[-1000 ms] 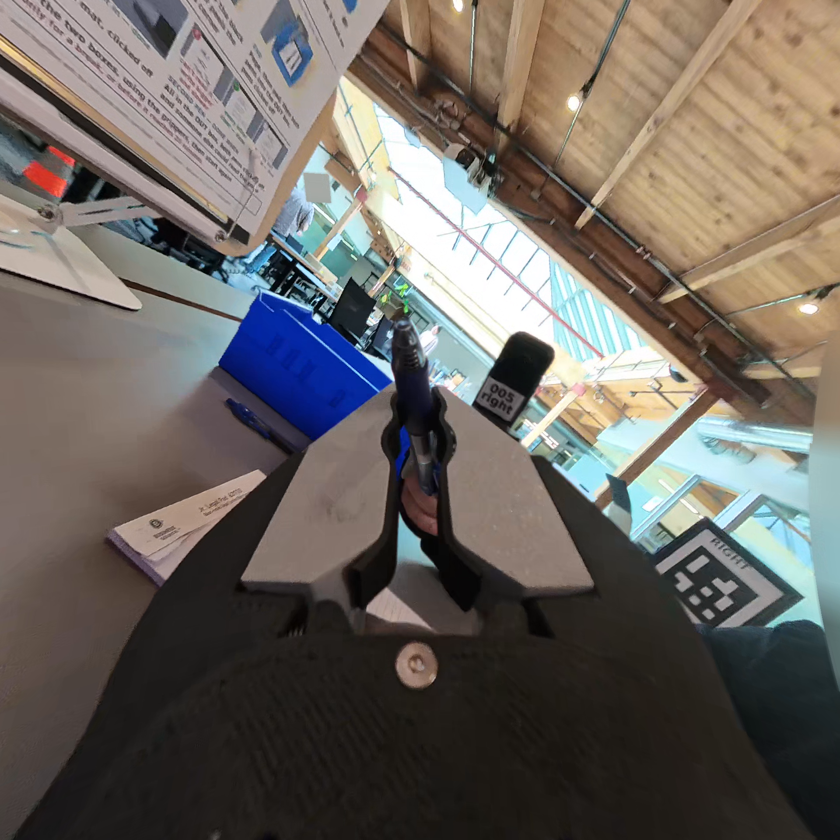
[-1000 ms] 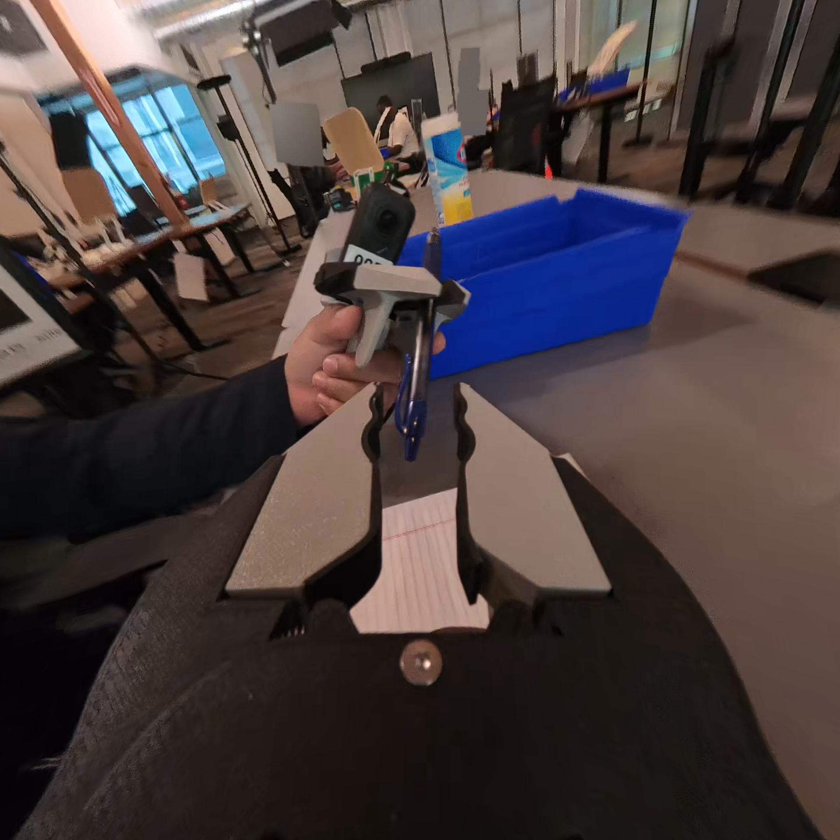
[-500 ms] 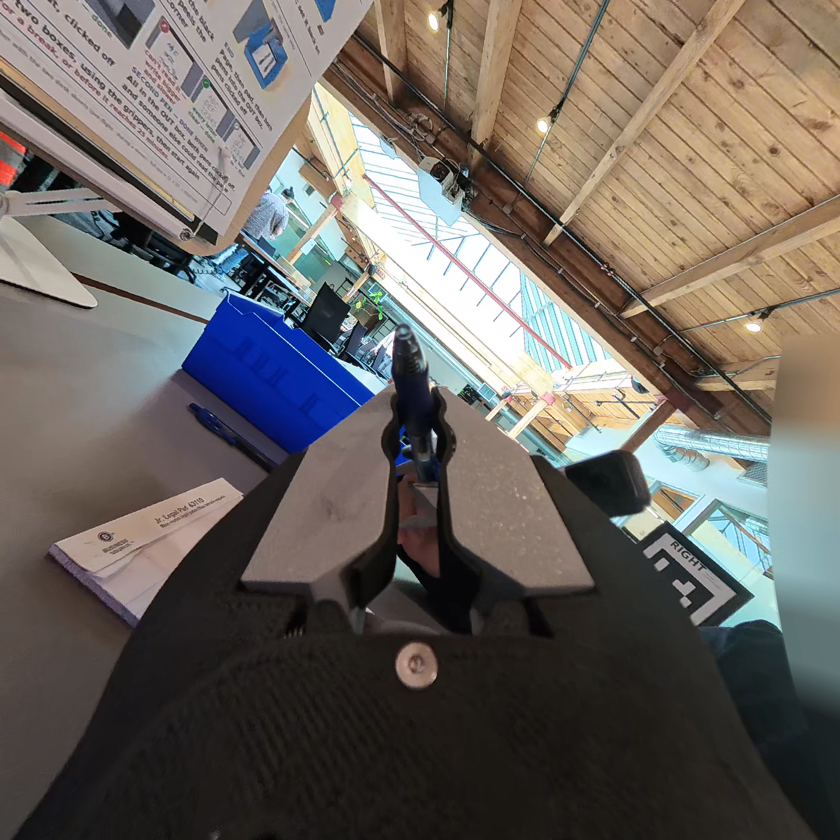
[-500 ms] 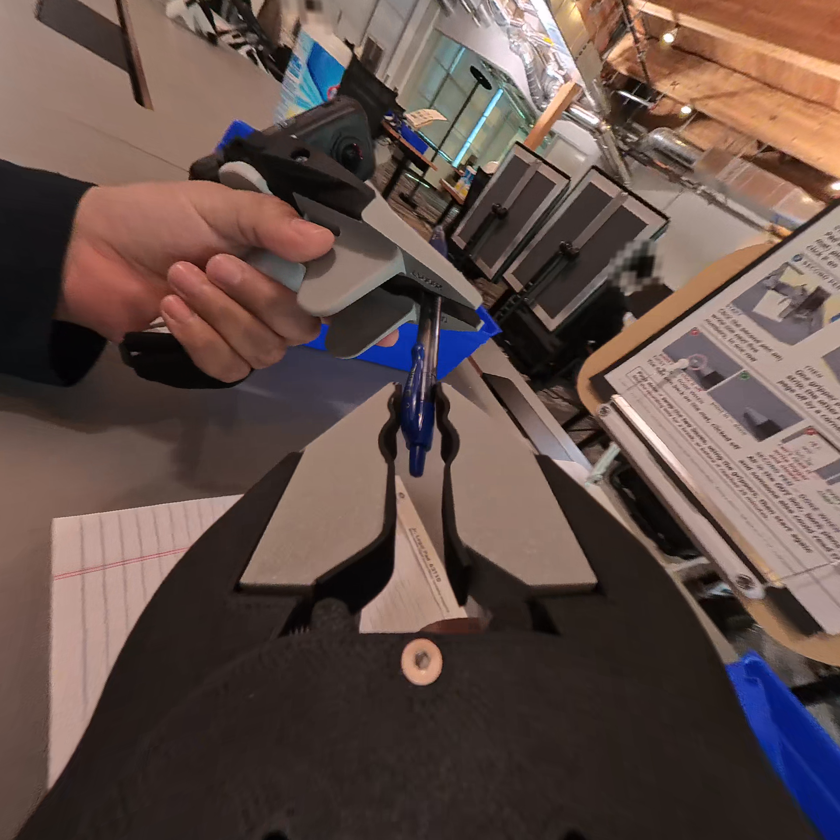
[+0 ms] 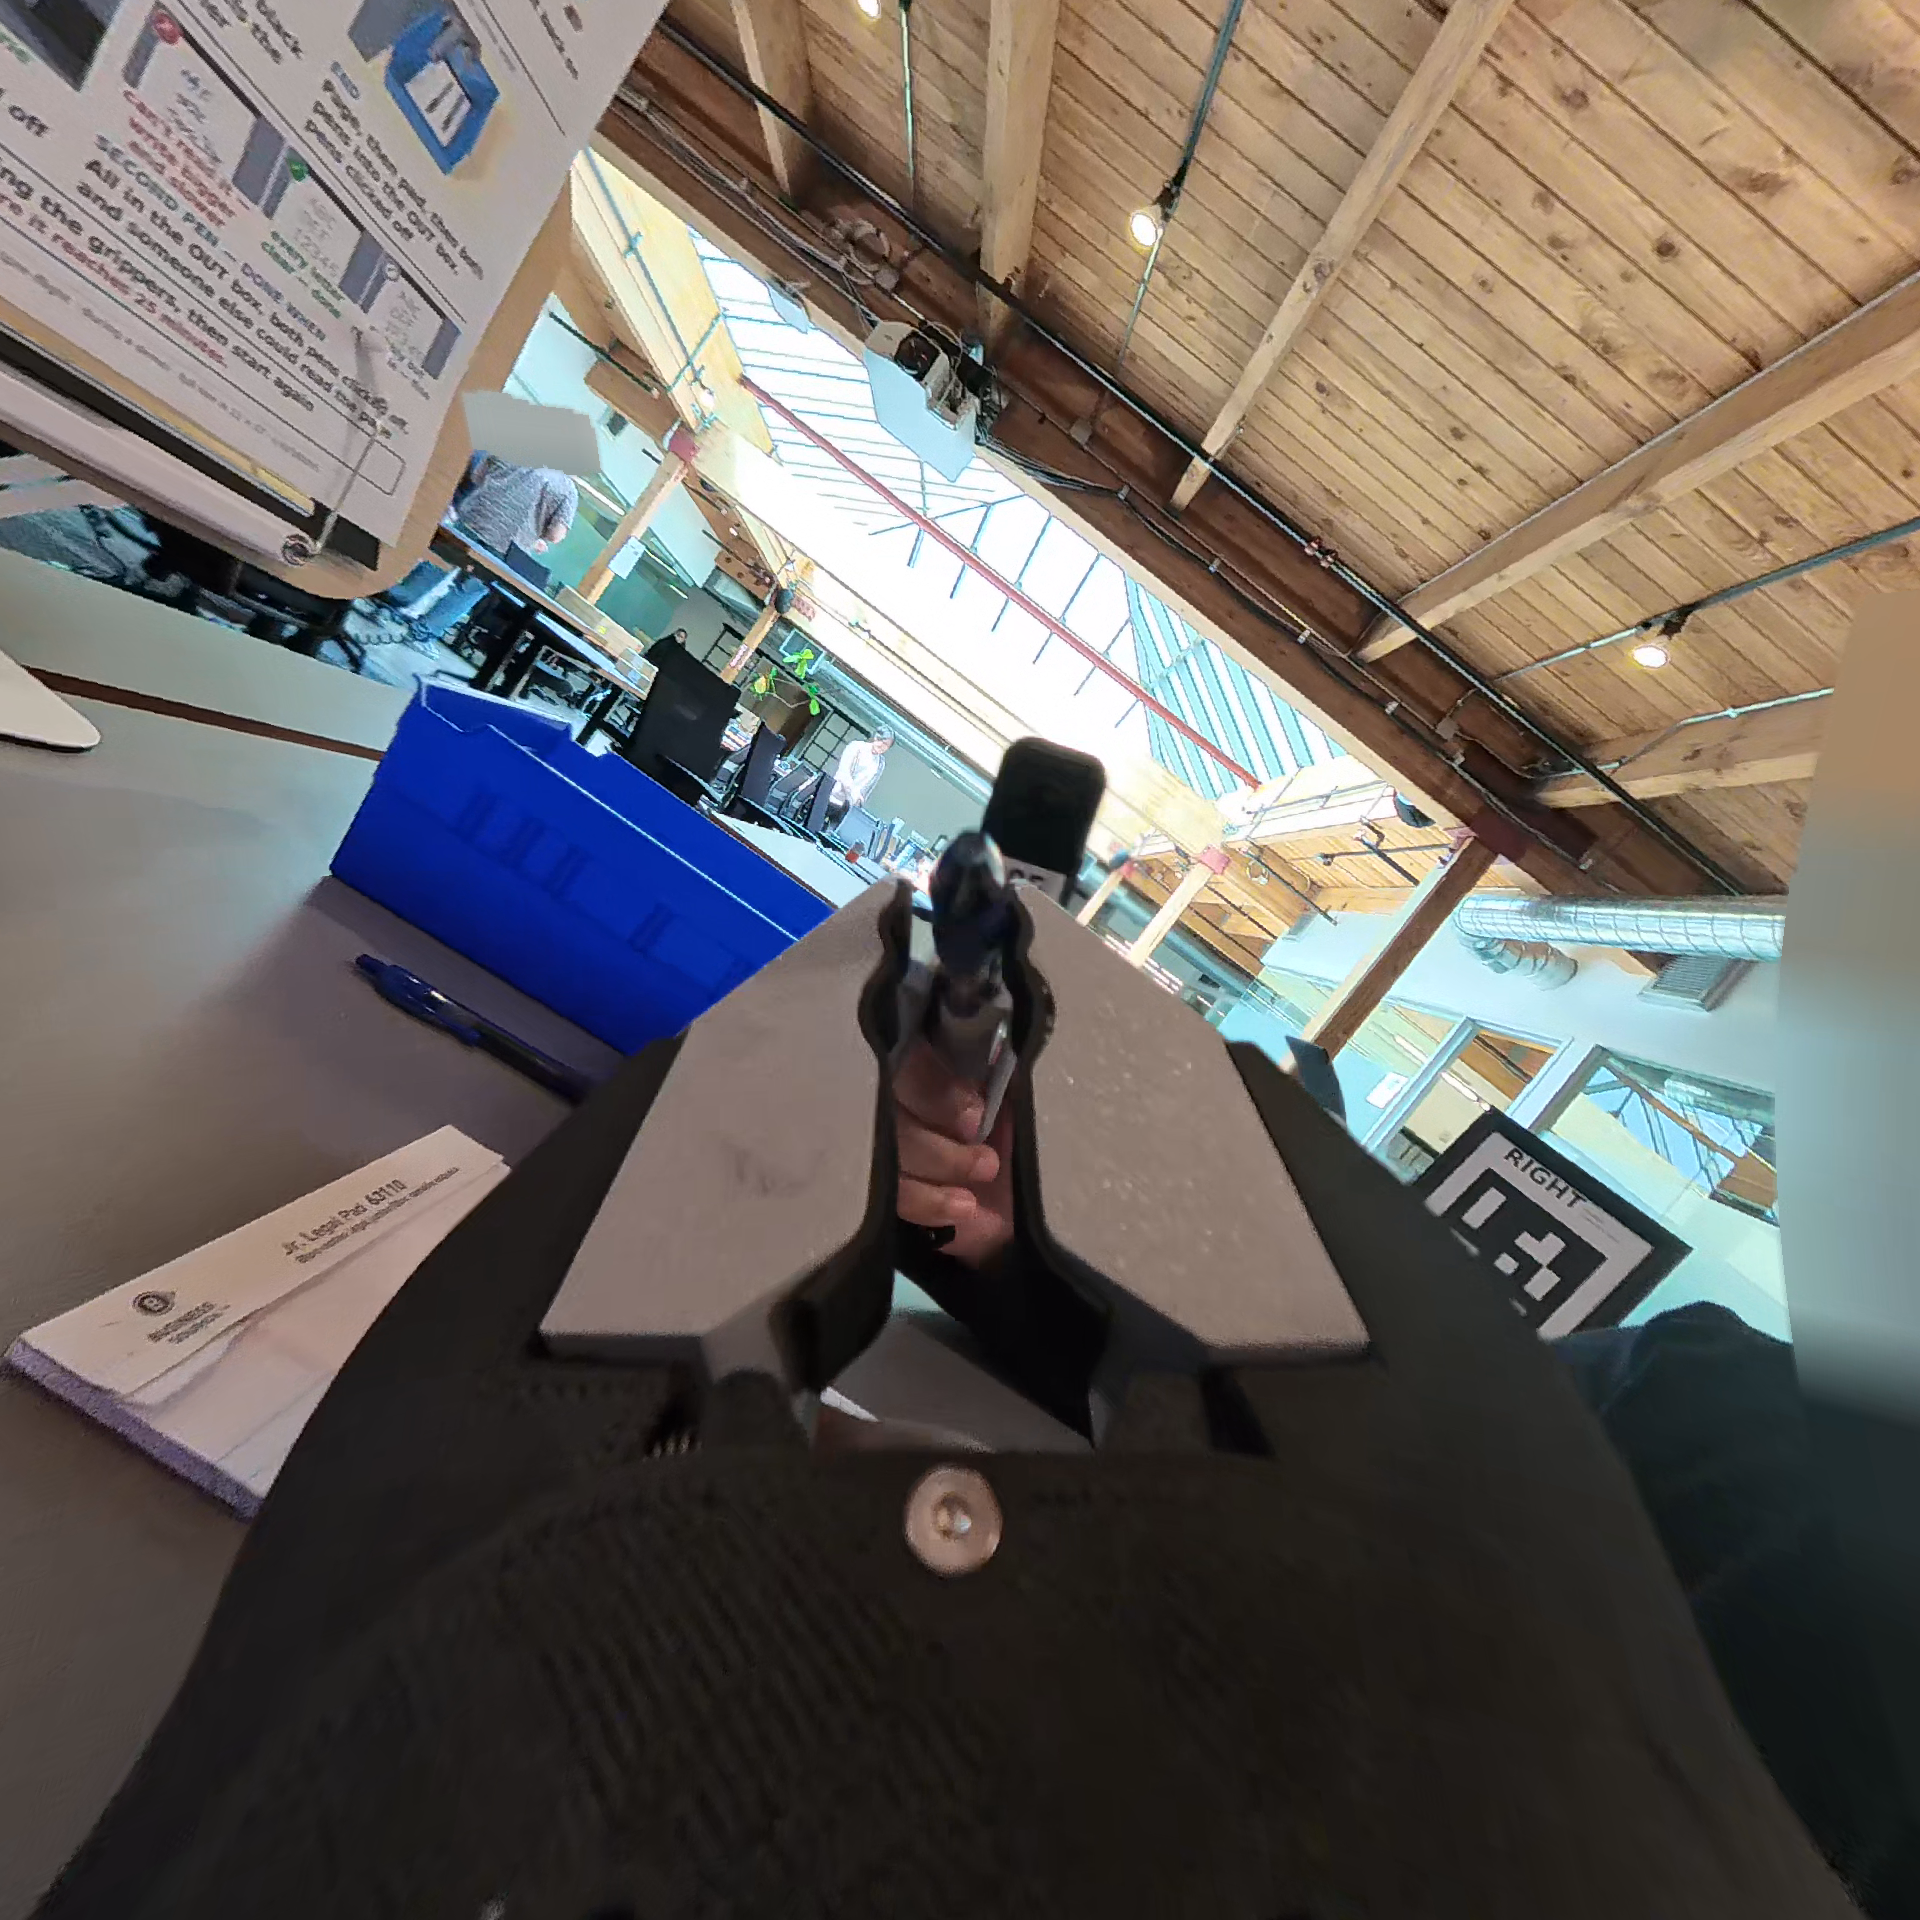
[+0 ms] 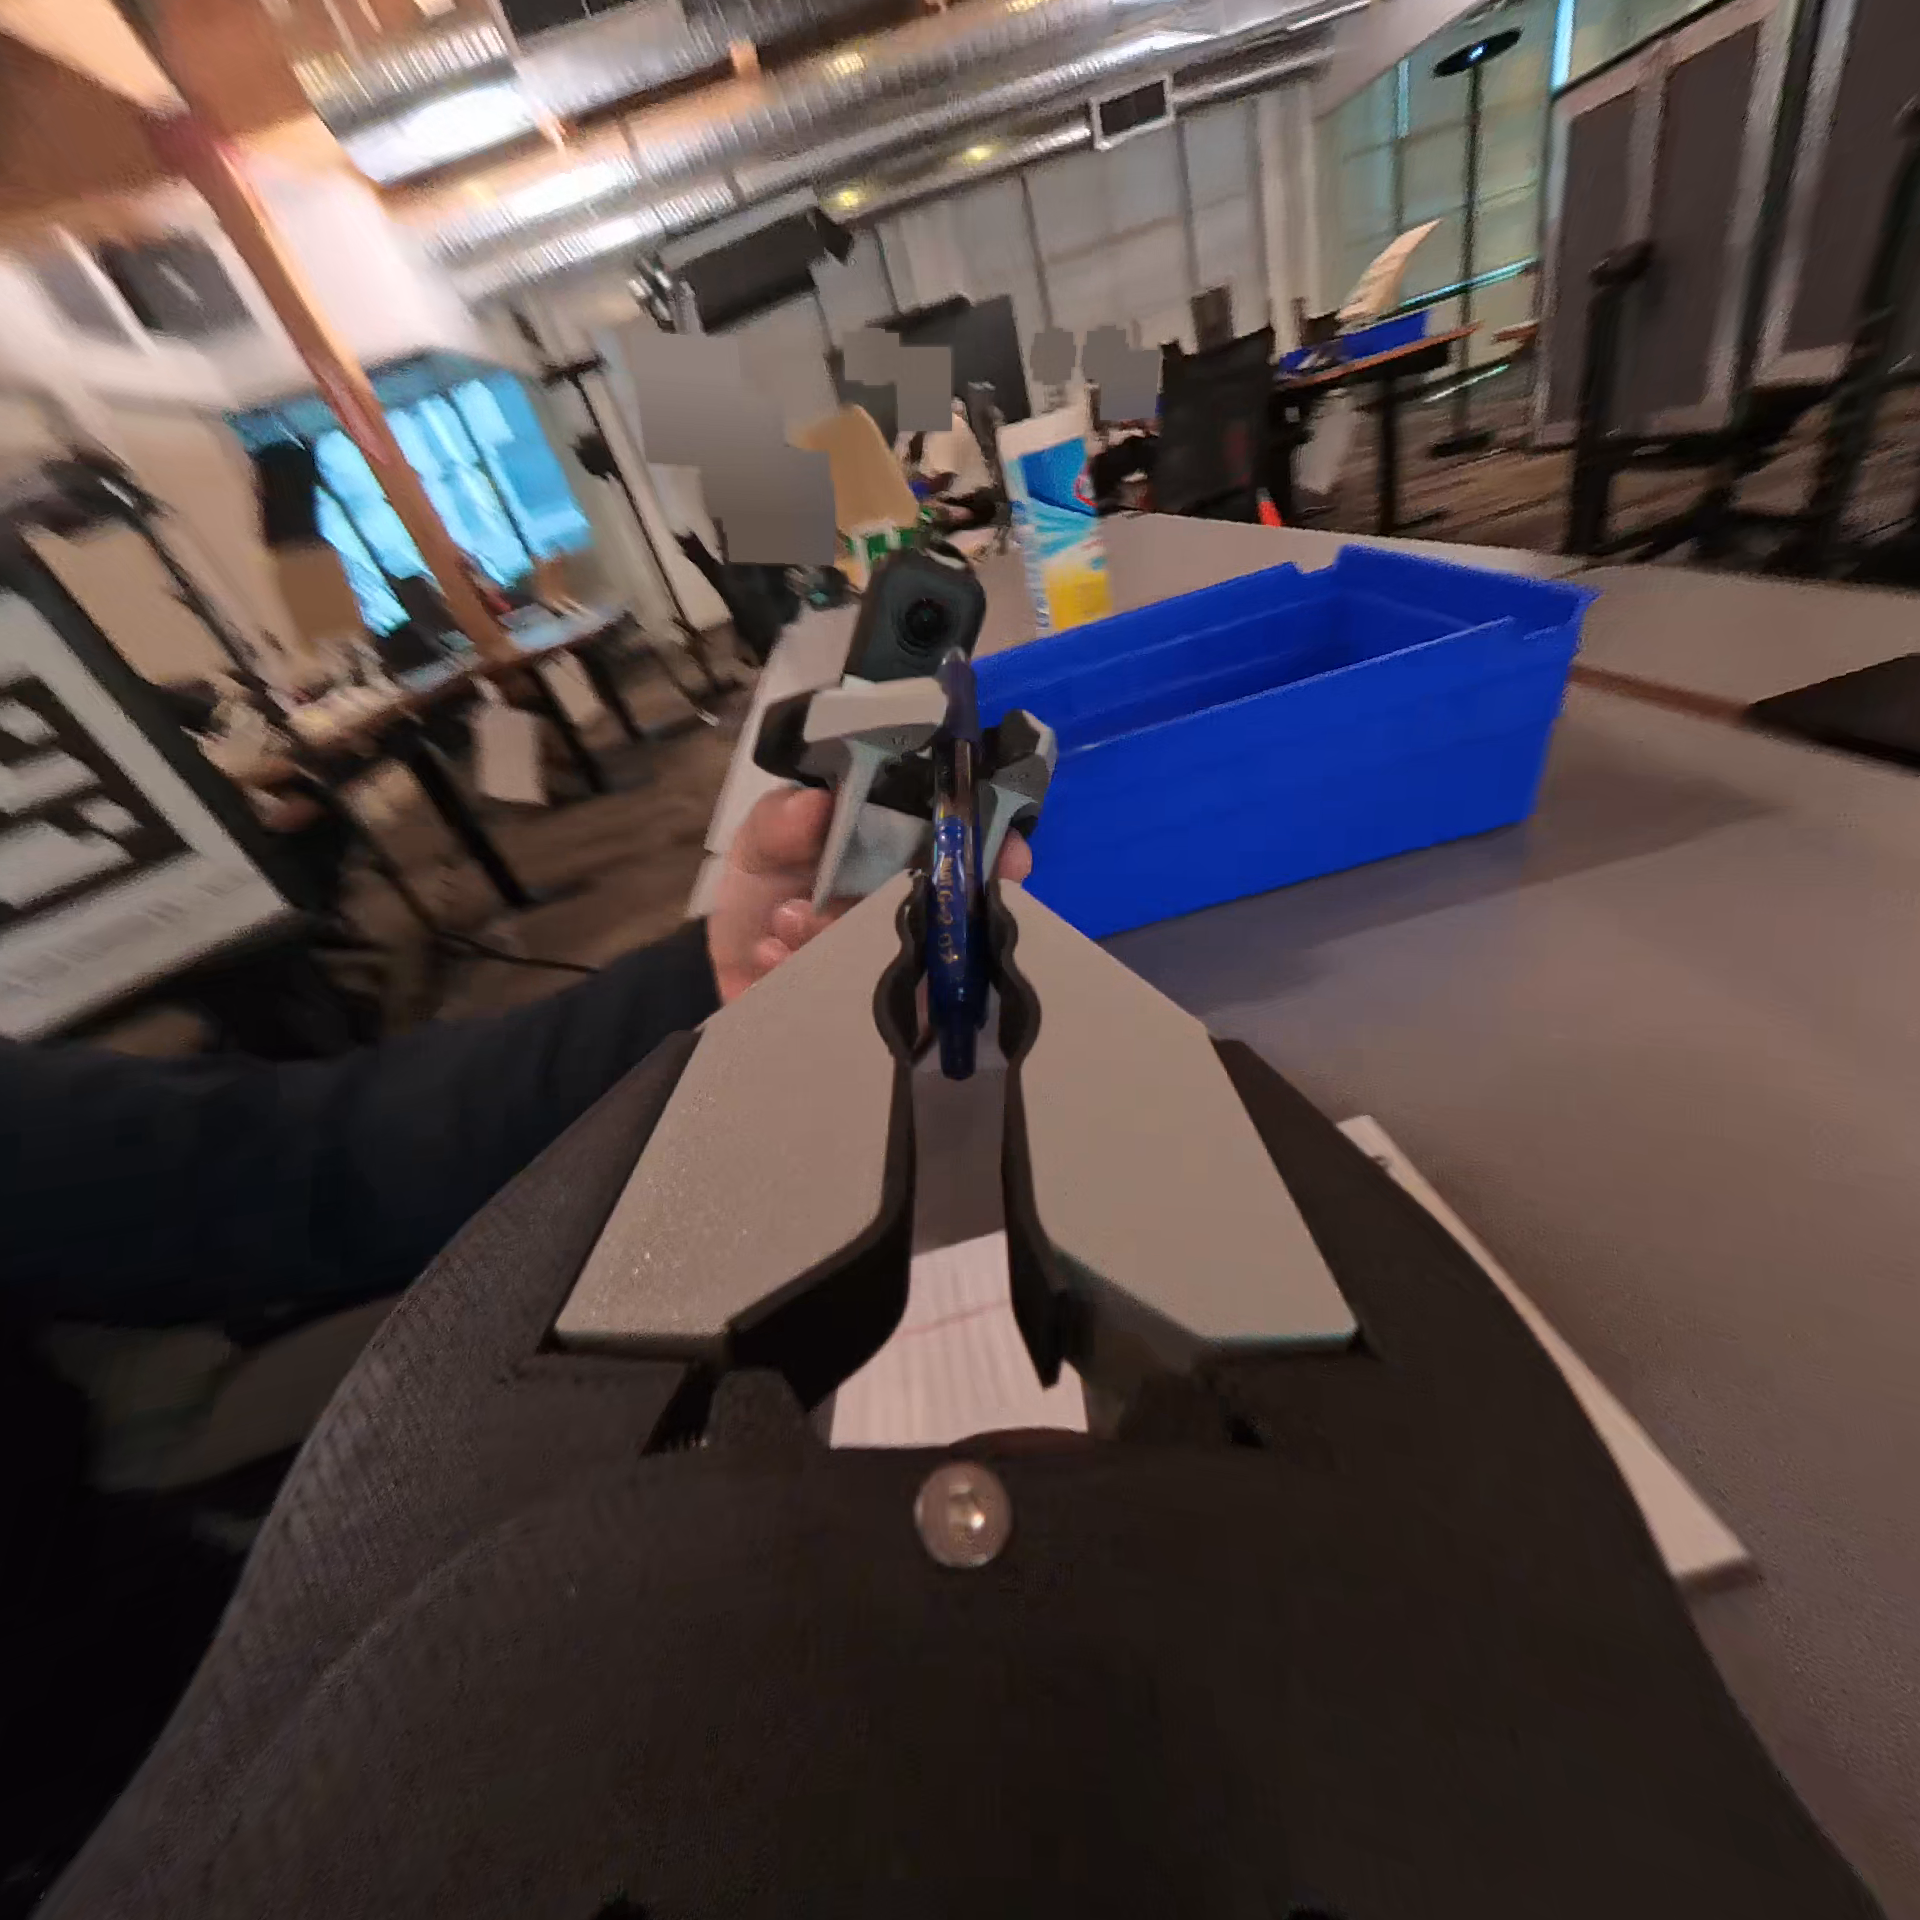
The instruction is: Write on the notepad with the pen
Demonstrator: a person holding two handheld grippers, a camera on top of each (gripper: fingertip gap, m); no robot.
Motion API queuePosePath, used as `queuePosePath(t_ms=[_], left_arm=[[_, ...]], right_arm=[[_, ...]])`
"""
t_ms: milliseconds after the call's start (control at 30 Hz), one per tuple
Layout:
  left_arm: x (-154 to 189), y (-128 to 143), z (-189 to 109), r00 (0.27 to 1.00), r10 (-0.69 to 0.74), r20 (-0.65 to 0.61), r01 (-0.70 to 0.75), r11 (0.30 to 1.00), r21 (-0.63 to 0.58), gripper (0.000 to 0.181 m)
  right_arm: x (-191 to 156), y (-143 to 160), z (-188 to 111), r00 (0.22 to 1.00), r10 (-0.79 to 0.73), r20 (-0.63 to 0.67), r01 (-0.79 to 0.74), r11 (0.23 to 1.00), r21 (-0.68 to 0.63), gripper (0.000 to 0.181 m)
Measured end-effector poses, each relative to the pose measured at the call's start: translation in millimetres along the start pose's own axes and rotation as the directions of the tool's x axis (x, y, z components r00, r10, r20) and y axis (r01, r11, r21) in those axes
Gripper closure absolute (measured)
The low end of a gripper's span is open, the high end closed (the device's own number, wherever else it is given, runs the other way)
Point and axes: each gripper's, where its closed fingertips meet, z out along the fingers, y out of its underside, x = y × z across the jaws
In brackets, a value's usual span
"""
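A blue pen (image 5: 968, 883) stands upright between my two grippers above the grey table. My left gripper (image 5: 961, 920) is shut on it, and the pen's top end pokes above the fingertips. In the right wrist view, my right gripper (image 6: 956, 930) is shut on the pen's (image 6: 956, 987) lower part. The left gripper (image 6: 935, 764), held by a hand, grips the pen higher up. The white lined notepad (image 5: 239, 1309) lies on the table at lower left. It also shows under the right gripper (image 6: 961, 1351).
A blue bin (image 6: 1299, 748) stands on the grey table (image 6: 1610, 1039) behind the grippers; it also shows in the left wrist view (image 5: 561, 873). A second blue pen (image 5: 457, 1018) lies in front of it. An instruction board (image 5: 260, 208) stands at far left. A wipes canister (image 6: 1060, 540) stands behind the bin. Only a small space, under 4 cm, lies between the two pairs of fingers.
My right gripper's fingers have closed from open around the pen to shut on it, and its view has swung sideways and back. The left gripper has kept hold of the pen.
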Motion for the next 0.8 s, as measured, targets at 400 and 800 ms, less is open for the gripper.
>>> queuePosePath(t_ms=[400, 800], left_arm=[[13.4, 19.2, 7.9, 0.992, 0.117, -0.045, -0.121, 0.988, -0.098, 0.167], [1.3, 37.7, 12.0, 0.979, 0.201, 0.022, -0.192, 0.958, -0.211, 0.173]], right_arm=[[-7.7, 1.9, -9.1, 0.932, 0.297, 0.207, -0.294, 0.955, -0.045, 0.175], [4.0, 1.0, -14.5, 0.904, 0.378, 0.198, -0.378, 0.925, -0.04, 0.175]])
